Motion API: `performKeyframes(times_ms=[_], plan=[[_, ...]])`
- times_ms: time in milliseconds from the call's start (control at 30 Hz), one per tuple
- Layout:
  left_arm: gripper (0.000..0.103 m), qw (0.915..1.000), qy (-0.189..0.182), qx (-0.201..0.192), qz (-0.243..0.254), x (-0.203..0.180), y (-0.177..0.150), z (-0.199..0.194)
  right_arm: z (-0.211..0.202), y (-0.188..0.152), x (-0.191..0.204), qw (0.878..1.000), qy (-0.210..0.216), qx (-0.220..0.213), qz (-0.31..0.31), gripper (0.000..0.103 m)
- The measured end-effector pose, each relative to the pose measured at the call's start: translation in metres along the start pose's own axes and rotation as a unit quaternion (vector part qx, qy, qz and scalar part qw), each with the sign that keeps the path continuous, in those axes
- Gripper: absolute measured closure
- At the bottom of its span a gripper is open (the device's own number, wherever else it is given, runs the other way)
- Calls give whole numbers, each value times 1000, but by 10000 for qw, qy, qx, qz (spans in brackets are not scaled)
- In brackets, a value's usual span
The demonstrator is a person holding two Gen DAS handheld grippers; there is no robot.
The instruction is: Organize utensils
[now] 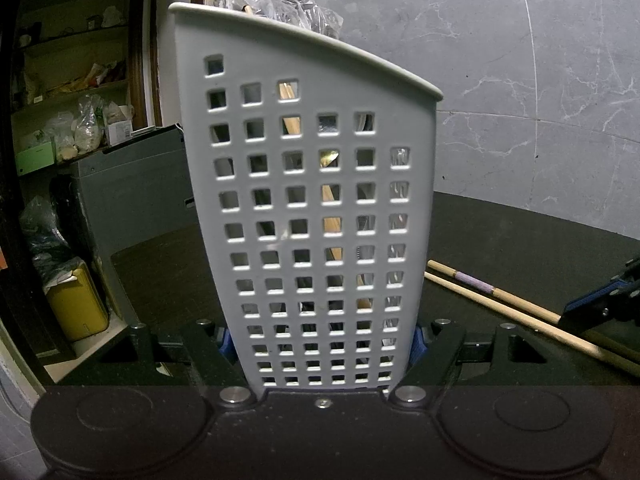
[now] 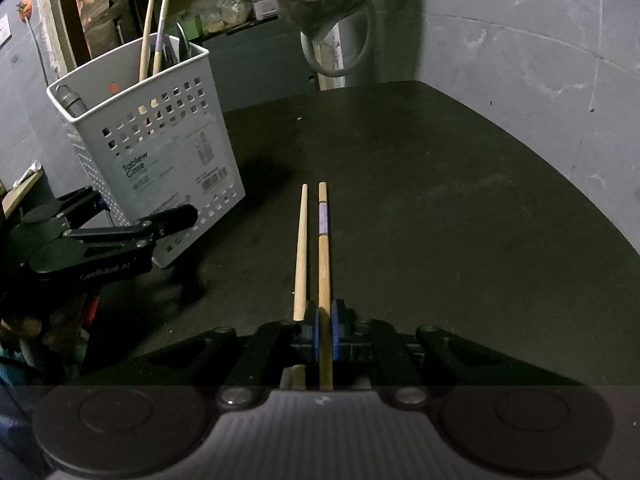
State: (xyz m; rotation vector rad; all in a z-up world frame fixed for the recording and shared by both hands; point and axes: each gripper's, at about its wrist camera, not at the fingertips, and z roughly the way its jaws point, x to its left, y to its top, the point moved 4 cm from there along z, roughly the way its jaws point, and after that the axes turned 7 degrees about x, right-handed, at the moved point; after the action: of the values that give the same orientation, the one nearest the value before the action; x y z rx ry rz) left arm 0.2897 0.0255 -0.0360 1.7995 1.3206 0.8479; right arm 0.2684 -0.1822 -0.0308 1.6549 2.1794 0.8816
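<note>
Right claw is clamped on one chopstick, blue pads pinching its near end; that stick has a purple band and runs straight away from the camera, along the claw's own line. A second, plain chopstick lies just beside it on the left, nearly parallel, outside the pads. Left claw is clamped across the base of the white utensil basket, one finger on each side wall. Basket sits upright on the black desk at its left edge, already holding chopsticks and cutlery, handles up. Grey marbled wall behind, cluttered shelves at left. Right claw angles down at the desk, left one closer to level.
</note>
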Motion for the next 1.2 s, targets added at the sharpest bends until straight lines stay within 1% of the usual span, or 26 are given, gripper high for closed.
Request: performKeyframes(times_ms=[233, 300, 433, 500, 533, 567, 633, 667, 733, 767, 833, 900, 933, 967, 1000, 1067, 1100, 1167, 1200], plan=[[28, 10000, 1, 0, -7, 0, 0, 0, 2, 1, 1, 10000, 31, -19, -11, 96], [28, 10000, 1, 0, -2, 0, 0, 0, 2, 2, 0, 10000, 36, -6, 18, 94], [28, 10000, 2, 0, -5, 0, 0, 0, 1, 5, -3, 9999, 58, -65, 136, 84], [28, 10000, 2, 0, -3, 0, 0, 0, 2, 9, -3, 9997, 101, -98, 174, 73], [28, 10000, 1, 1, -2, 0, 0, 0, 4, 11, -2, 9997, 136, -108, 182, 57], [28, 10000, 2, 1, -2, 0, 0, 0, 6, 13, -1, 9996, 174, -107, 176, 43], [28, 10000, 1, -2, -2, 0, 0, 0, 11, 18, 3, 9996, 269, -36, 78, 38], [28, 10000, 0, -2, -2, 0, 0, 0, 14, 20, 6, 9996, 286, 6, 4, 33], [28, 10000, 0, -4, 0, 0, 0, 0, 19, 23, 13, 9995, 238, 86, -179, 25], [28, 10000, 0, -2, -3, 0, 0, 0, 22, 24, 17, 9994, 179, 117, -276, 24], [28, 10000, 1, -3, -2, 0, 0, 0, 26, 27, 22, 9989, 31, 192, -438, 24], [28, 10000, 1, -3, -3, 0, 0, 0, 29, 29, 26, 9981, -117, 245, -559, 29], [28, 10000, 0, -5, -3, 0, 0, 0, 30, 30, 28, 9975, -218, 240, -629, 39], [28, 10000, 0, -4, -1, 0, 0, 0, 31, 31, 30, 9969, -286, 217, -694, 47], [28, 10000, 0, -4, -2, 0, 0, 0, 31, 31, 30, 9971, -251, 225, -675, 52], [28, 10000, 1, -2, -3, 0, 0, 0, 30, 32, 32, 9971, -263, 253, -670, 67], [28, 10000, 2, -1, -4, 0, 0, 0, 31, 33, 33, 9971, -255, 253, -676, 72], [28, 10000, -1, -2, -4, 0, 0, 0, 31, 34, 35, 9971, -257, 249, -678, 89], [28, 10000, -8, -3, -4, 0, 0, 0, 32, 36, 36, 9972, -260, 252, -660, 89]])
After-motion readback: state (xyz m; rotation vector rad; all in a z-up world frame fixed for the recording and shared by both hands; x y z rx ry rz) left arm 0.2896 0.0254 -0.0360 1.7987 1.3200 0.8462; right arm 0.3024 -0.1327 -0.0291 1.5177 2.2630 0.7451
